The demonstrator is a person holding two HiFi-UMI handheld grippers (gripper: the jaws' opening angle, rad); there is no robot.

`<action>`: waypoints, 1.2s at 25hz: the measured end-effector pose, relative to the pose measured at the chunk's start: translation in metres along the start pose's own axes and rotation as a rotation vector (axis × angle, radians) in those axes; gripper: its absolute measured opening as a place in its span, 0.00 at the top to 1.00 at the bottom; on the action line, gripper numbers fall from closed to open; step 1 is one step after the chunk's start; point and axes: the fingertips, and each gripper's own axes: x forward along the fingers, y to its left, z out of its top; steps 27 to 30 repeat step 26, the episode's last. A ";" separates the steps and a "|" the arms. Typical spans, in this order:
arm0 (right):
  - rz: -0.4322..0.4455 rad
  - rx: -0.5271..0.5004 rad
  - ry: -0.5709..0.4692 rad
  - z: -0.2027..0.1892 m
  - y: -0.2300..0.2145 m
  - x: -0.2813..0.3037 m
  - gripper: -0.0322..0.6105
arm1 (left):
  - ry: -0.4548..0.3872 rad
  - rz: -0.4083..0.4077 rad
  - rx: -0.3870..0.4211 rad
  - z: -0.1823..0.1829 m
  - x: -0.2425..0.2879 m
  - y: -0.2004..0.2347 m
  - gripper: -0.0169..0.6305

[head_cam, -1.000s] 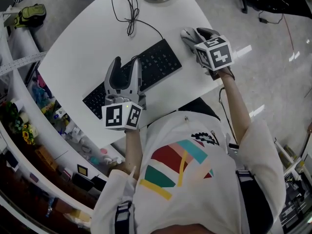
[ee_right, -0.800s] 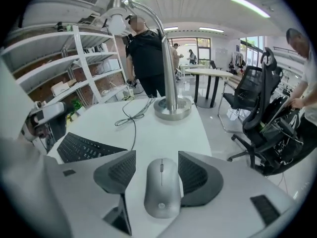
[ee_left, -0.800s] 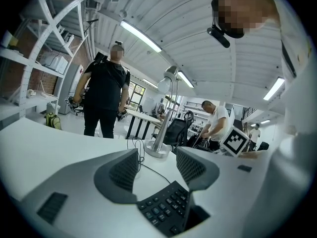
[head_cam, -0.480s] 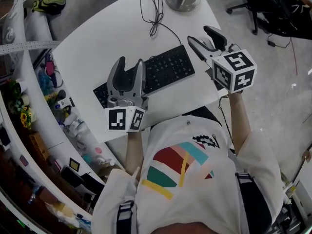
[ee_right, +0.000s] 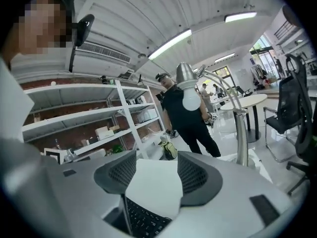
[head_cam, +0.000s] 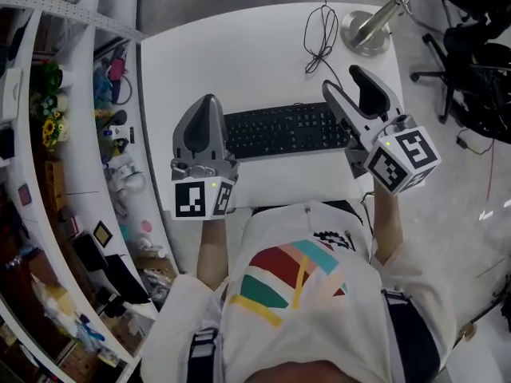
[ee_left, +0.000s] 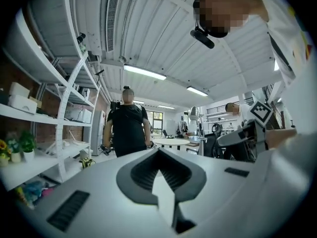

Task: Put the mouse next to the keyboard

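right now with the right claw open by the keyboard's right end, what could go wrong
1. The mouse shows in no view. It may sit hidden under the right claw, whose jaws stand open and empty, so lowering blind could knock it off the table.
2. A loose cable loops beside the lamp base behind the keyboard. A sweep through there might snag it.

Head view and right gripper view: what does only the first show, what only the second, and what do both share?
Head view only: the left gripper, jaws together, and the cable. Right gripper view only: a standing person in black, the lamp's bulb, ceiling lights. Both: the keyboard, the table, the right gripper with jaws apart.
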 end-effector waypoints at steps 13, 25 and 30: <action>0.036 0.055 0.010 -0.008 0.040 0.002 0.53 | -0.044 0.040 -0.052 0.013 -0.015 0.033 0.90; -0.012 0.095 -0.037 0.003 0.034 -0.035 0.53 | -0.078 -0.036 -0.144 0.004 -0.003 0.008 0.90; -0.007 0.118 -0.047 0.004 0.033 -0.037 0.52 | -0.079 -0.044 -0.141 0.006 -0.003 0.005 0.90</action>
